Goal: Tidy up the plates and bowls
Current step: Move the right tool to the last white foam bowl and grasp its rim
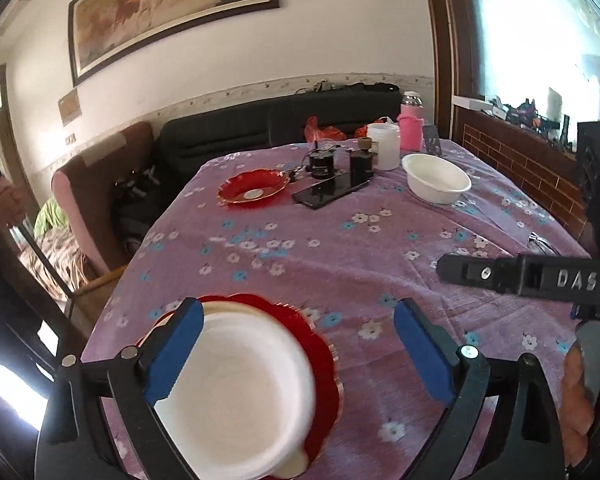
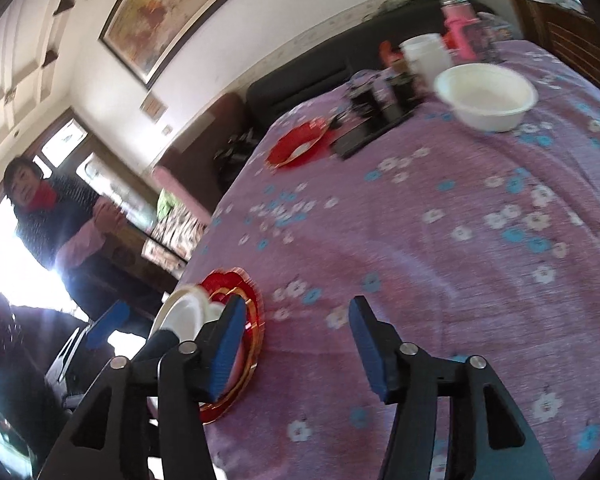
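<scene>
Left wrist view: the left claw (image 1: pixel 298 354) gapes wide over a white round plastic bowl (image 1: pixel 236 396) sitting in a red scalloped glass plate (image 1: pixel 320 364) (worktop's near corner); the right claw (image 2: pixel 296 344), beside that plate, is open and empty.

Your right tool (image 2: pixel 298 344) hangs over the purple flowered tabletop (image 2: pixel 440 240), pads parted with only cloth between them. Just left of it, a white bowl (image 2: pixel 186 316) sits on a red plate (image 2: pixel 252 312) at the tabletop's edge. Well beyond it lie another red plate (image 2: pixel 298 142) and, farther right, a second white bowl (image 2: pixel 486 94).
</scene>
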